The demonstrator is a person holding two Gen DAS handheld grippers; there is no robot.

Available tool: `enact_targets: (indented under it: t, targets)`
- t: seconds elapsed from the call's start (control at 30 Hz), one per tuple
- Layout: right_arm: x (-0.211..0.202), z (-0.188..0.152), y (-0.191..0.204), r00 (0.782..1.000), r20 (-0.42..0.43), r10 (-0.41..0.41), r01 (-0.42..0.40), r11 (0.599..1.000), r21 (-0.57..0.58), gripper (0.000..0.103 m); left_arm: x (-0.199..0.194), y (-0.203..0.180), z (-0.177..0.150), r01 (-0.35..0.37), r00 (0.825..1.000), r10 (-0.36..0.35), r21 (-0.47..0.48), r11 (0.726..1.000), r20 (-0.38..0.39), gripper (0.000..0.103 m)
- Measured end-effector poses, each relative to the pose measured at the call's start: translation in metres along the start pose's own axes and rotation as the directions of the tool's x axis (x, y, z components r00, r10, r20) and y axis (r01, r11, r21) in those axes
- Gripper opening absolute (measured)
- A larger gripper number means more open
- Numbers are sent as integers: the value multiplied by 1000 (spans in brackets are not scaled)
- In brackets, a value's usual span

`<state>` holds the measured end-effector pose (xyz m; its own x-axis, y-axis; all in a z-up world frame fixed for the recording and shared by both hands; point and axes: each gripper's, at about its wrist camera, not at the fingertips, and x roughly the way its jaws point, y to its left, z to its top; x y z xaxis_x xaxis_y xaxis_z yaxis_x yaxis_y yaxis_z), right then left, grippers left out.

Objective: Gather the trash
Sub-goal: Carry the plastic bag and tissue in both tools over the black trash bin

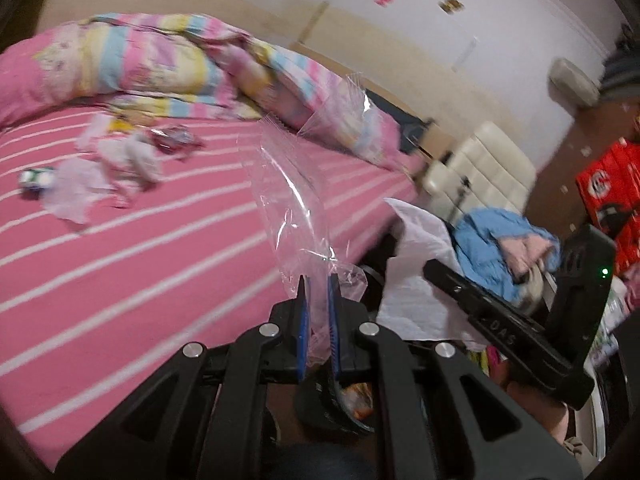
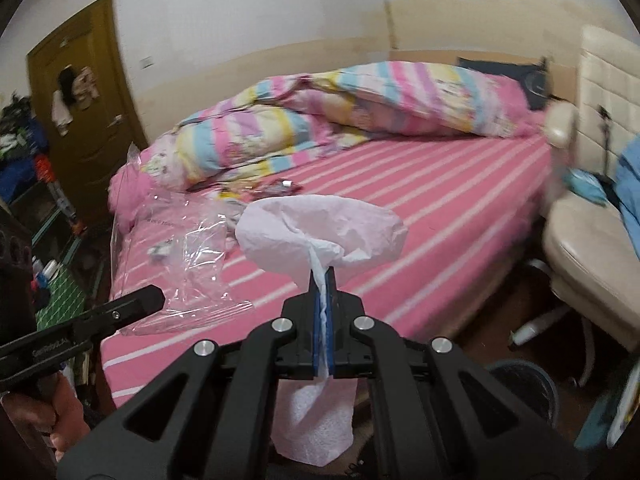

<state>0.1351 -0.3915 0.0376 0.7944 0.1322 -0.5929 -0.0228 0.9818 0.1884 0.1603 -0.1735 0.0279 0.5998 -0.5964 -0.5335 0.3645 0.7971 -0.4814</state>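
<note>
Bunched-up striped duvet (image 2: 320,120) sits at the back of the pink striped bed (image 2: 420,208), scattered crumpled wrappers (image 1: 116,168) lie on the bed before it, cream padded chair (image 2: 592,208) right beside the bed.

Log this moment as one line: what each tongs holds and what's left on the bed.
left tongs: shut on clear wrapper | right tongs: shut on tissue | bed: more trash left

A bed (image 2: 440,200) with a pink striped sheet fills the room, a rumpled quilt (image 2: 320,112) against the two-tone wall (image 2: 240,12); brown door (image 2: 88,100) left, cream chair (image 2: 600,220) right.
</note>
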Motion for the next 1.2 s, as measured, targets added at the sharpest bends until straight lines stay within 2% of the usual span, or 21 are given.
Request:
enact_targets:
  t: [0.13, 0.23, 0.4, 0.63, 0.73, 0.77, 0.8, 1.0, 1.07, 1.2]
  targets:
    - [-15, -18, -42, 998, -12, -60, 61, 996, 62, 3, 33, -36, -14, 57, 995, -54, 27, 998, -79, 8]
    - [-27, -38, -81, 993, -30, -111, 114, 985, 128, 3, 62, -61, -30, 93, 985, -85, 43, 995, -151, 8]
    - [-36, -78, -149, 976, -99, -195, 214, 947, 241, 3, 113, -95, -62, 141, 952, -115, 73, 987, -285, 8]
    - [-36, -118, -216, 950, -178, -257, 303, 896, 325, 3, 177, -135, -100, 179, 899, -112, 120, 977, -424, 8]
    - [-31, -134, -238, 939, -214, -270, 332, 875, 353, 3, 213, -142, -126, 184, 862, -96, 131, 974, -497, 8]
    - [-28, -140, -245, 934, -231, -274, 343, 868, 358, 3, 224, -143, -135, 183, 845, -89, 129, 975, -528, 8]
    - [-24, -144, -251, 930, -244, -276, 351, 863, 363, 3, 241, -140, -145, 181, 814, -89, 105, 978, -573, 8]
    - [3, -178, -282, 905, -332, -268, 391, 832, 394, 3, 298, -136, -175, 146, 740, -44, 97, 984, -671, 8]
    - [18, -190, -290, 892, -369, -260, 403, 827, 392, 3, 312, -139, -185, 147, 725, -32, 110, 983, -688, 8]
    - [44, -214, -305, 864, -438, -248, 429, 818, 383, 3, 344, -139, -210, 135, 666, 16, 142, 981, -746, 8]
